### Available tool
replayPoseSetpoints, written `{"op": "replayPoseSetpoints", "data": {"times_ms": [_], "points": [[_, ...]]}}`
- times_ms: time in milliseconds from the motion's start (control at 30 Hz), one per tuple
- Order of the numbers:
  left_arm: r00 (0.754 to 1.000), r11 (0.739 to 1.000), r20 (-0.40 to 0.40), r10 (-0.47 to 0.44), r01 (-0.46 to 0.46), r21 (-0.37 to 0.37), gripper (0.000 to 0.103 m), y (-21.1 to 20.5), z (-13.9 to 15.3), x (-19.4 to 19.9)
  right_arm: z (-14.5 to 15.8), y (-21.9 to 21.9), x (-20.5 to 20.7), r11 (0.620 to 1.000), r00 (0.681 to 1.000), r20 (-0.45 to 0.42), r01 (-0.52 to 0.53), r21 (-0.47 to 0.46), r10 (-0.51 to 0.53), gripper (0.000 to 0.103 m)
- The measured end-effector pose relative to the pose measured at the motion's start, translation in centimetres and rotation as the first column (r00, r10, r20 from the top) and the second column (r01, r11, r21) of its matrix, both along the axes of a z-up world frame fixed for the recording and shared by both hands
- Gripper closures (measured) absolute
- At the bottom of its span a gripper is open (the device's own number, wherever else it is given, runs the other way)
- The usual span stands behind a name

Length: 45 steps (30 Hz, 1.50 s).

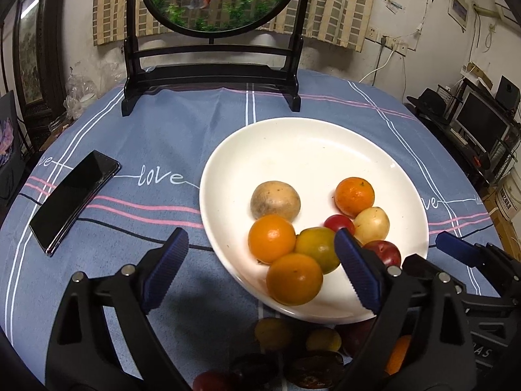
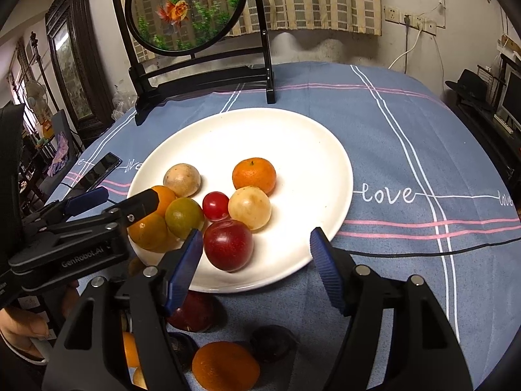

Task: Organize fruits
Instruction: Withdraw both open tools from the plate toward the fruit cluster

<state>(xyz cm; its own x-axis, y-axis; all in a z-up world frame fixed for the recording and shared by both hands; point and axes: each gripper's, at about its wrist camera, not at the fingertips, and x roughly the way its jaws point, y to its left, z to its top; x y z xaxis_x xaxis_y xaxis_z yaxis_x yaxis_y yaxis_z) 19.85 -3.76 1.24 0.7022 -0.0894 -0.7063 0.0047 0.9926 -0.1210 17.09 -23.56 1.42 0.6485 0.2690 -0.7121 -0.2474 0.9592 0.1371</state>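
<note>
A white plate (image 1: 312, 150) (image 2: 293, 137) holds several fruits: oranges (image 1: 272, 238) (image 2: 254, 175), a green-orange fruit (image 1: 317, 249) (image 2: 184, 217), a red plum (image 2: 228, 244) (image 1: 382, 252), a cherry tomato (image 2: 215, 206) (image 1: 338, 223) and pale round fruits (image 1: 275, 200) (image 2: 249, 208). My left gripper (image 1: 262, 267) is open and empty over the plate's near rim. My right gripper (image 2: 255, 265) is open and empty just above the plum. Loose fruits (image 1: 273, 334) (image 2: 224, 366) lie on the cloth below both grippers.
A black phone (image 1: 73, 202) (image 2: 97, 171) lies left of the plate on the blue striped tablecloth (image 2: 407, 150). A dark-framed goldfish screen (image 1: 211, 75) (image 2: 195, 75) stands at the table's far side. The right gripper's finger shows at the left wrist view's right edge (image 1: 456, 249).
</note>
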Motion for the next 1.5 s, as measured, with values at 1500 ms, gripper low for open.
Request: {"op": "replayPoseSetpoints", "data": {"times_ms": [1500], "points": [[0.997,0.999,-0.065,0.028,-0.026,0.036,0.009,3.9,-2.1,-14.6,-2.4,-5.3,-10.0,0.995,0.997,-0.07,-0.03,0.1,0.037,0.033]]}}
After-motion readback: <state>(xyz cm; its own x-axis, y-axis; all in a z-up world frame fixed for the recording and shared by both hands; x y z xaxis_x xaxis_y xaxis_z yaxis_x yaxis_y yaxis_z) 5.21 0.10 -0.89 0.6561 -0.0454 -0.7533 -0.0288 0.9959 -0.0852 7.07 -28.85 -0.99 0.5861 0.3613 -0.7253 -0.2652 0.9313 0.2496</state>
